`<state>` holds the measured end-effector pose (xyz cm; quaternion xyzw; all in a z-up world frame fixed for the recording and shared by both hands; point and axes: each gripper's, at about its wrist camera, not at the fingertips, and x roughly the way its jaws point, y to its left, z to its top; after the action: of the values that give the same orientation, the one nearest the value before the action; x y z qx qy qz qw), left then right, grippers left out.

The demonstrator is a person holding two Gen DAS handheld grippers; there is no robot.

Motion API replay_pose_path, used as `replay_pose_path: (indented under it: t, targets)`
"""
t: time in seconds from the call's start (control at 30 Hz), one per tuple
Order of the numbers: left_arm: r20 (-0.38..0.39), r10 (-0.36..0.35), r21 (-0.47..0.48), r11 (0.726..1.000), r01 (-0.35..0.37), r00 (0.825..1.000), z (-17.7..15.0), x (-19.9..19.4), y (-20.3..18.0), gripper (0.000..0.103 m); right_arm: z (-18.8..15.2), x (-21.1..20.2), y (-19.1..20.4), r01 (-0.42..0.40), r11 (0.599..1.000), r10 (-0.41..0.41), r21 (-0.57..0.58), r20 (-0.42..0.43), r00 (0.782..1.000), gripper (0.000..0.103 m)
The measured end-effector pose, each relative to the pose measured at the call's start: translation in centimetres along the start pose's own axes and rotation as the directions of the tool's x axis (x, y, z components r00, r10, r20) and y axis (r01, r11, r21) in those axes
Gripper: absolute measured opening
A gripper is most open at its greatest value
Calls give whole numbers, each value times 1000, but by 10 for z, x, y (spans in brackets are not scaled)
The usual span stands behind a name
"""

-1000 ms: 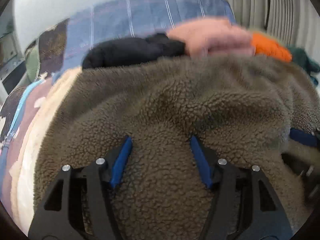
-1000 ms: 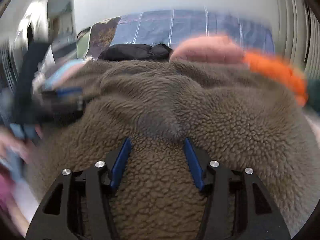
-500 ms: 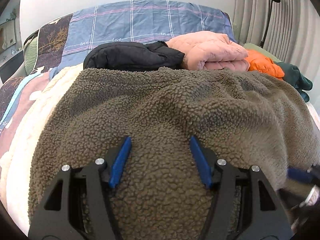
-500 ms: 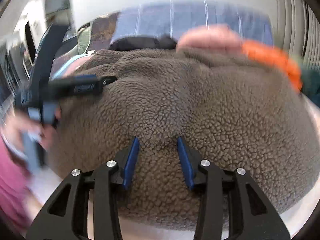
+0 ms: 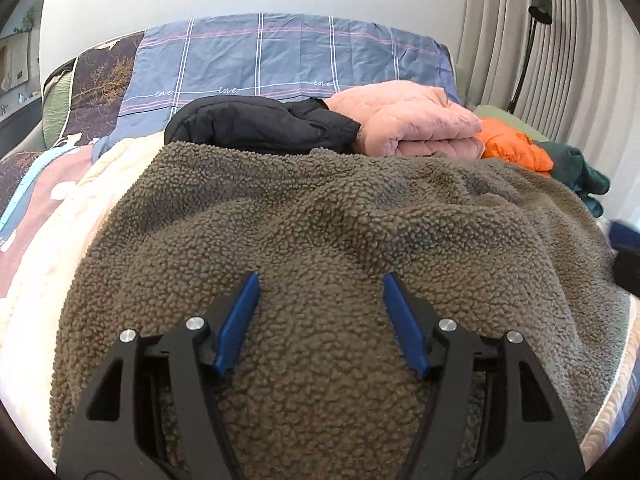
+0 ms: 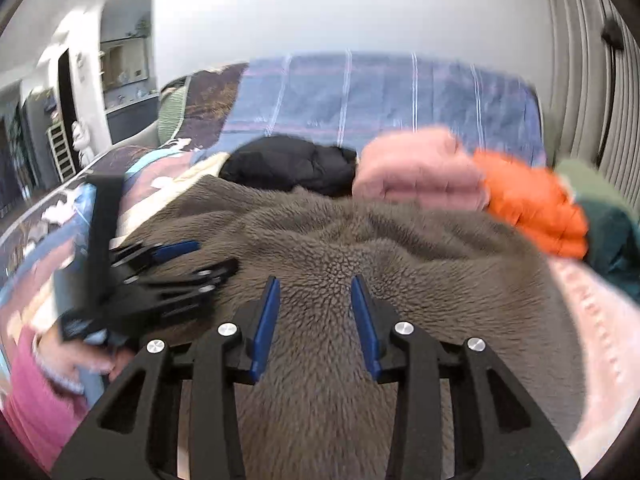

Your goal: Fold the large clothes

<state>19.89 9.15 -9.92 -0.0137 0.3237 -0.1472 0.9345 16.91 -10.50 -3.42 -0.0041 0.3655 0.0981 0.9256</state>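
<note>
A large brown fleece garment (image 5: 320, 220) lies spread over the bed and also fills the right wrist view (image 6: 360, 248). My left gripper (image 5: 318, 284) is open, its blue pads resting on the fleece with nothing pinched. My right gripper (image 6: 314, 286) has its jaws partly closed with a ridge of fleece bunched between the pads; the view is blurred. The left gripper (image 6: 172, 264) also shows at the left of the right wrist view, lying over the fleece's left part.
Folded clothes sit behind the fleece: a black jacket (image 5: 260, 124), a pink quilted one (image 5: 412, 120), an orange one (image 5: 516, 144) and a dark green one (image 5: 580, 176). A blue checked pillow (image 5: 288, 56) stands at the headboard. Curtains and a lamp (image 5: 528, 48) are at the right.
The right gripper's jaws narrowed around a fold of fleece and it shifted right and forward. The left gripper has stayed open on the fleece, its view nearly steady.
</note>
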Motion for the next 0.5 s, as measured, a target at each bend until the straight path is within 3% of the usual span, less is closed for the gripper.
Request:
replay_pose_path:
  t: [0.03, 0.07, 0.13, 0.27, 0.43, 0.5]
  targets:
    - [4, -10, -7, 1000, 10, 1000, -1, -2, 1, 67, -6, 30, -11, -2, 999, 9, 50, -138, 990, 38]
    - [7, -24, -14, 1000, 24, 1000, -1, -4, 3, 68, -11, 52, -14, -29, 995, 49, 93, -213, 976, 39]
    - [14, -37, -27, 999, 38, 999, -2, -7, 6, 68, -13, 57, -15, -43, 997, 56, 70, -201, 978, 39]
    - [19, -46, -38, 998, 47, 999, -3, -13, 9, 69, 18, 46, -4, -2, 999, 14, 43, -282, 959, 38]
    - [29, -39, -41, 998, 40, 999, -5, -17, 7, 72, 78, 35, 10, -4, 1000, -1, -28, -158, 987, 38]
    - [34, -43, -47, 998, 44, 999, -5, -19, 8, 73, 86, 59, 5, 6, 1000, -5, 3, -187, 982, 38]
